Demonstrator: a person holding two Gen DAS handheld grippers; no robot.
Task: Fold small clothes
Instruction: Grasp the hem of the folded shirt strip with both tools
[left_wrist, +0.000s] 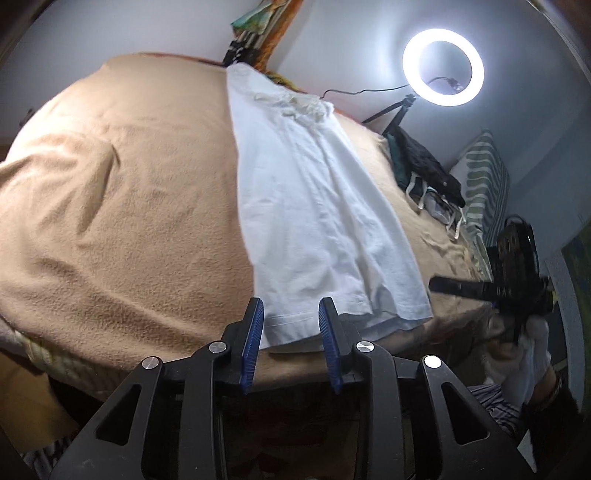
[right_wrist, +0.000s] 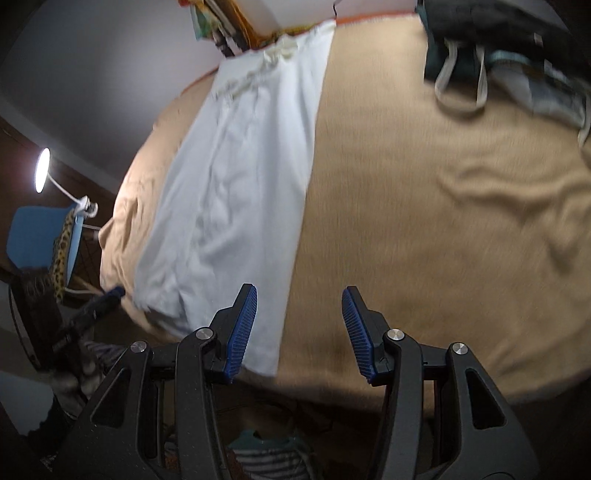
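A white garment (left_wrist: 314, 206) lies flat on the tan blanket (left_wrist: 129, 192), folded into a long narrow strip that runs from the near edge to the far edge. It also shows in the right wrist view (right_wrist: 236, 166). My left gripper (left_wrist: 291, 314) is open and empty, hovering over the garment's near hem. My right gripper (right_wrist: 299, 299) is open and empty, just right of the garment's near right corner, over the blanket (right_wrist: 424, 221). The right gripper also shows at the far right of the left wrist view (left_wrist: 480, 288).
A pile of dark and light clothes (left_wrist: 428, 173) lies at the blanket's right side, also seen in the right wrist view (right_wrist: 498, 55). A lit ring light (left_wrist: 443, 66) stands behind the bed. A striped pillow (left_wrist: 484, 173) lies right. A lamp (right_wrist: 42, 170) is at left.
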